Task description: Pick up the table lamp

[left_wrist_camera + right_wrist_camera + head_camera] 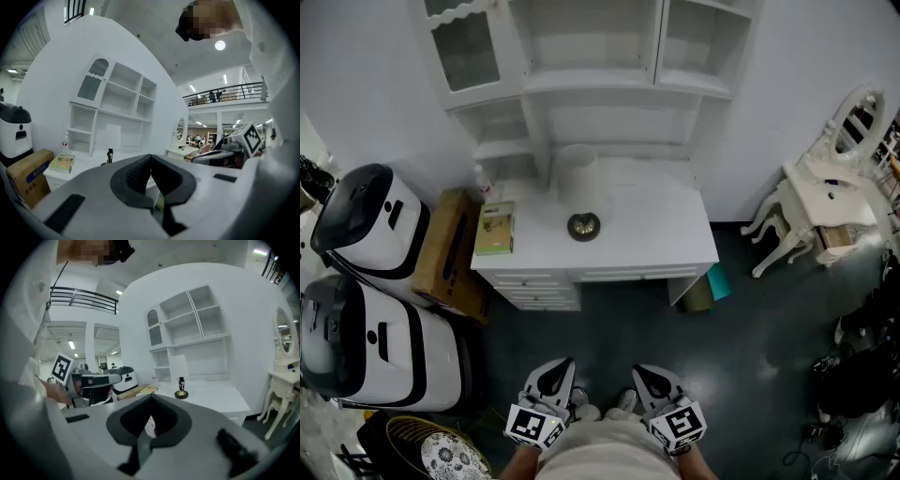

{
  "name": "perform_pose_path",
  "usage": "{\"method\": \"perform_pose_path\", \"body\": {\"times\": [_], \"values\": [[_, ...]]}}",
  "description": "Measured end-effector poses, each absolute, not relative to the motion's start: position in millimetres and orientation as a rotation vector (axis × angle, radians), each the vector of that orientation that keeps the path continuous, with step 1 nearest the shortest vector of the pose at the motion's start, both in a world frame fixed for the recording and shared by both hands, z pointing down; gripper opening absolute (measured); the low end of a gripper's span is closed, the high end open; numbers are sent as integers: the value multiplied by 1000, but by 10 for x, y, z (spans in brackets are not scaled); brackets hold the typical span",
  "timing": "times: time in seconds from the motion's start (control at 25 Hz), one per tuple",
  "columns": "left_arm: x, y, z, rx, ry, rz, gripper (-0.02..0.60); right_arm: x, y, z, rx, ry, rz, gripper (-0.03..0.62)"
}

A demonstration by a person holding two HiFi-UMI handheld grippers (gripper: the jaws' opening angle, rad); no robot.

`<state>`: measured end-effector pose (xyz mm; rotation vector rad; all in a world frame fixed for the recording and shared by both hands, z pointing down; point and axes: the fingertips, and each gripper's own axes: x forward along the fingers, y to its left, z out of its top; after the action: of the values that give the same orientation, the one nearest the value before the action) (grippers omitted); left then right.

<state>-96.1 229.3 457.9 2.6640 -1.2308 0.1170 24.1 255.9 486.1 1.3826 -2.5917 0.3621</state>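
The left hand-held gripper (150,159) is shut, with its two dark jaws pressed together and nothing between them. The right hand-held gripper (150,402) is shut too, and it holds nothing. In the head view both are low and close to the person's body, side by side, and they point toward the table (675,234).

Only dark floor (741,356) lies between the hand-held grippers and the table. The table lamp (579,192) stands near the middle of the white table, well apart from both hand-held grippers. Its white shade is close to the shelves (591,66) at the back.

A green book (495,228) lies flat to the left of the lamp's round base. A small bottle (480,180) stands behind the book. A cardboard box (445,248) leans beside the table's left end, and two big white and black machines (366,281) stand next to it. A white dressing table (825,202) with a mirror is far to the right.

The head view looks down on the top of the lamp's shade. The two gripper views show the lamp from the side, with a thin dark stem under the shade. Each gripper view also shows the other hand-held gripper with its marker cube. Only the head view shows both machines.
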Motion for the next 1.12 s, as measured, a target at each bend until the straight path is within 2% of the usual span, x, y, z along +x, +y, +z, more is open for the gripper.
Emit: {"method": "perform_pose_path", "body": {"times": [0.68,1.12], "values": [[-598,2429,4694,2651,-1199,188,9,478,2681,4902,1370,-2644,460,12],[-254,2591,4823,2618,-1251,267,9,894,2673,5057,1349,-2631,501,12]]}}
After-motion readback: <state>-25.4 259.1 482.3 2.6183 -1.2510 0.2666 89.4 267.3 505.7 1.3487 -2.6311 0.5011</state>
